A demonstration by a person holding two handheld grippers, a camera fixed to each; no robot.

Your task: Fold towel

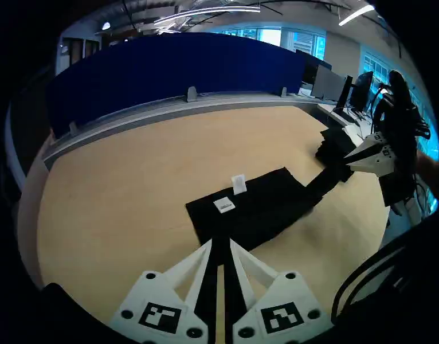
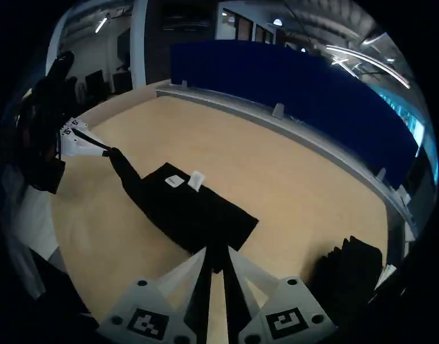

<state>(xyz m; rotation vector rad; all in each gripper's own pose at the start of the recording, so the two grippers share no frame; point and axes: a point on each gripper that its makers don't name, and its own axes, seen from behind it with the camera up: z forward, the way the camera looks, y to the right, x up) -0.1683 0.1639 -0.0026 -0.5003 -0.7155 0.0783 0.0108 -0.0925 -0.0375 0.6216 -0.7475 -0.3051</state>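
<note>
The left gripper (image 1: 220, 243) camera and the right gripper (image 2: 216, 249) camera each sit low and close over the table (image 1: 133, 172), facing the towel (image 1: 259, 206) from opposite ends, sharing it and the blue partition (image 1: 173, 69).

Light wood table (image 1: 133, 172), broad, curved edge. Dark blue partition (image 1: 173, 69) along its far side (grey rail at base). Windows (image 1: 302, 40) behind; strip lights (image 1: 208, 11) overhead. Monitors (image 1: 363, 89) past table's end.

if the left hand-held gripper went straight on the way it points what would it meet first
The black towel: the left hand-held gripper pinches its near edge. Beyond that, probably a white tag, then bare table.
</note>
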